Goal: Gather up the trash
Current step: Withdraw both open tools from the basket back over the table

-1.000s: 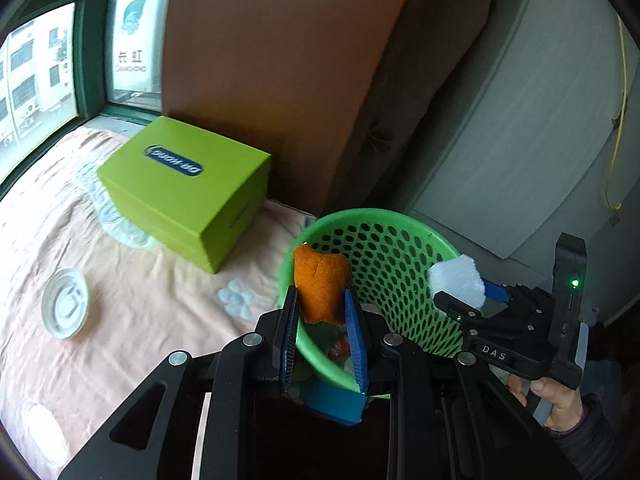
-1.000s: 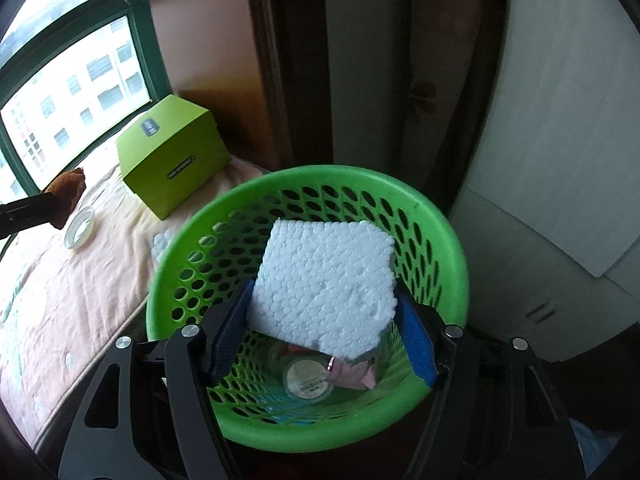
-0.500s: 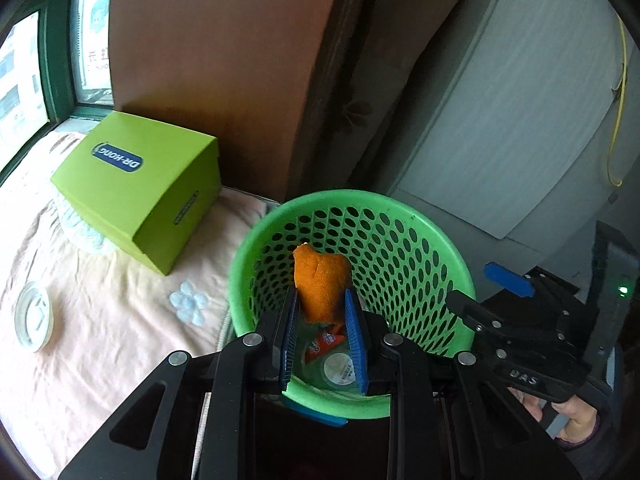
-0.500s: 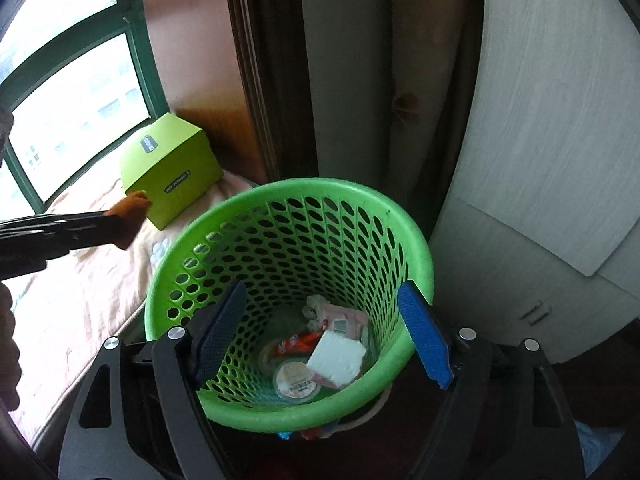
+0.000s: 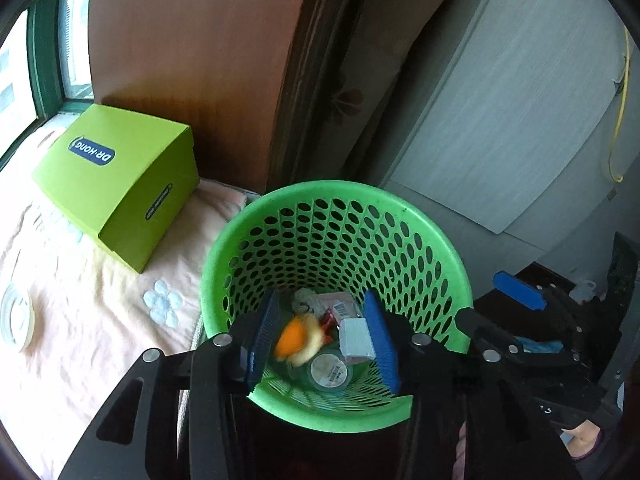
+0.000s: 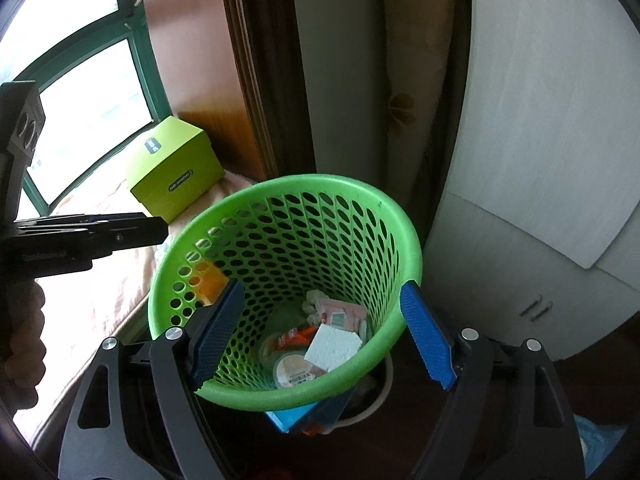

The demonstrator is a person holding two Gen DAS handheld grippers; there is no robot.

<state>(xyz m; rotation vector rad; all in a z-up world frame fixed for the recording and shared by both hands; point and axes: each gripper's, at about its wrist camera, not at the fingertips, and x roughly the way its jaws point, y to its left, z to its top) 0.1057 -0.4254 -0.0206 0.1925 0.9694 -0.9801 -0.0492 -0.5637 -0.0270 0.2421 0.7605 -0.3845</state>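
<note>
A green perforated basket (image 5: 340,188) stands beside the bed. My left gripper (image 5: 322,312) hangs over its near rim with the jaws opening. An orange piece of trash (image 5: 296,340) drops, blurred, between the pads and touches neither. A white foam block (image 5: 356,336) lies on the trash at the bottom. My right gripper (image 6: 322,292) is also over the basket (image 6: 320,180), its jaws opening with nothing between them. In the right wrist view the foam block (image 6: 332,346) lies below, the orange piece (image 6: 210,286) falls by the left wall, and the left gripper (image 6: 156,228) reaches in from the left.
A lime-green box (image 5: 116,176) sits on the peach bedcover (image 5: 80,320), with a white round lid (image 5: 14,320) near the left edge. A round lidded cup (image 5: 328,368) and a pink packet (image 5: 344,308) lie in the basket. A wooden panel and a grey cabinet stand behind it.
The right gripper let the foam block fall into the basket. The left gripper moved over the basket, opened, and the orange piece is now dropping out of it.
</note>
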